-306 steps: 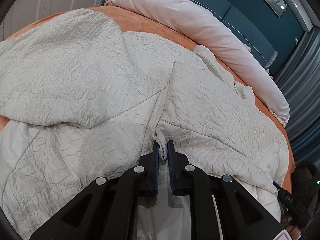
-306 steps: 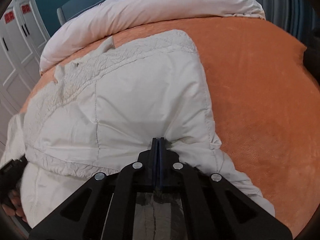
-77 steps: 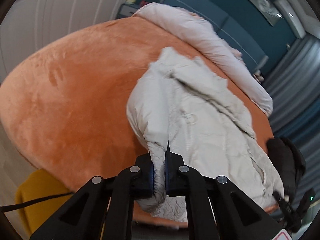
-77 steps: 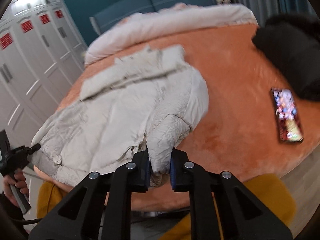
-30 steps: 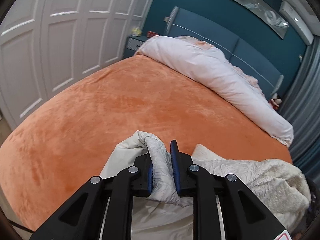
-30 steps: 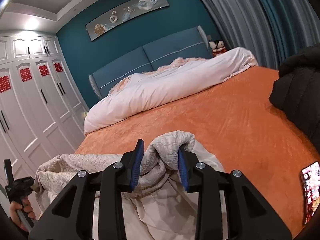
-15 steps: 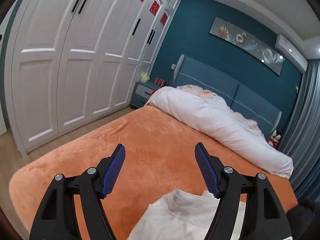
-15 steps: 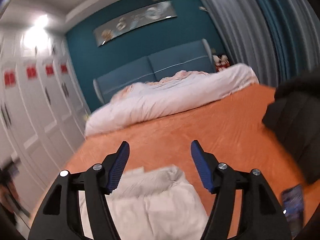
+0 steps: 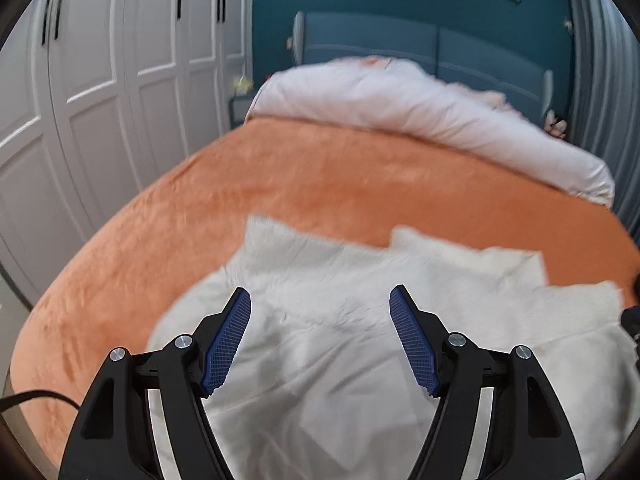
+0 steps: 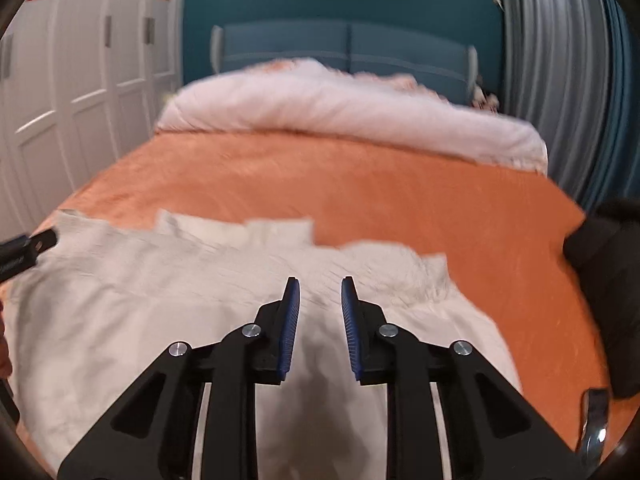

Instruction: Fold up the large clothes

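A large cream quilted jacket (image 9: 360, 320) lies spread on the near part of the orange bed; it also shows in the right wrist view (image 10: 180, 292). My left gripper (image 9: 320, 300) is wide open and empty, hovering over the jacket. My right gripper (image 10: 319, 292) is open with a narrower gap, empty, above the jacket's right part. The left gripper's tip (image 10: 28, 250) shows at the left edge of the right wrist view, beside the jacket's left side.
The orange bedspread (image 9: 360, 184) covers the bed. A rolled white duvet (image 9: 420, 108) lies at the headboard end. White wardrobes (image 9: 100, 100) stand left. A black garment (image 10: 612, 280) and a phone (image 10: 596, 424) lie on the bed's right side.
Both grippers, shut on the jacket a second ago, let go and opened. Both views have since tilted down onto the jacket lying spread out. The right jaws have narrowed.
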`<action>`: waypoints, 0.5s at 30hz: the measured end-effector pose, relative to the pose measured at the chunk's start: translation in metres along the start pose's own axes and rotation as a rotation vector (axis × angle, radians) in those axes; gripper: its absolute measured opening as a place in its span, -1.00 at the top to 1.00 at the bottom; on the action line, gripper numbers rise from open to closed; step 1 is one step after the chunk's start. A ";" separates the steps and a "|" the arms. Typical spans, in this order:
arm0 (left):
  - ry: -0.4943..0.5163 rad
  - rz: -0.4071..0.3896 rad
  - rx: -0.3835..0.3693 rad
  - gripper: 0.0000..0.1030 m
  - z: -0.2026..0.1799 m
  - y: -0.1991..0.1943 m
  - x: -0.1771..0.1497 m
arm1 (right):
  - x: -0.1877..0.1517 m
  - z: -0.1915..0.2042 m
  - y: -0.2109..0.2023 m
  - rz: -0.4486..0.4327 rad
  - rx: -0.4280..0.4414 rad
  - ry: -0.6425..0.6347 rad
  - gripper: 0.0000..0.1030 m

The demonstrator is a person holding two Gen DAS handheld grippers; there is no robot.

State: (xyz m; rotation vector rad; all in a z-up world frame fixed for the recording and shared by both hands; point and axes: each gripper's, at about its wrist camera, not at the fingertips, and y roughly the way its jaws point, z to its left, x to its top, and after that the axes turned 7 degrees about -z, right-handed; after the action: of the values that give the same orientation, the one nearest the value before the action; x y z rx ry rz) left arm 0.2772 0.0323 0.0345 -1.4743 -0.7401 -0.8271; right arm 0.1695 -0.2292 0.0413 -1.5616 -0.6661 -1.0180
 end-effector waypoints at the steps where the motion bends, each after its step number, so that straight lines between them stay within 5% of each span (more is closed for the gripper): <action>1: -0.006 0.016 0.017 -0.34 0.004 0.010 -0.005 | -0.006 -0.011 0.013 0.032 -0.020 0.030 0.59; 5: -0.013 0.037 0.018 -0.42 0.016 0.035 -0.024 | -0.029 -0.039 0.041 0.104 0.020 0.135 0.65; 15: -0.045 0.031 -0.009 -0.47 0.019 0.061 -0.039 | -0.054 -0.043 0.065 0.105 0.048 0.170 0.65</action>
State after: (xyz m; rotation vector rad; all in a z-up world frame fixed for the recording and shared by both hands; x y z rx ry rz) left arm 0.3081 0.0482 -0.0317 -1.5127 -0.7460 -0.7771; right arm 0.1874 -0.2807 -0.0356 -1.4344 -0.4826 -1.0350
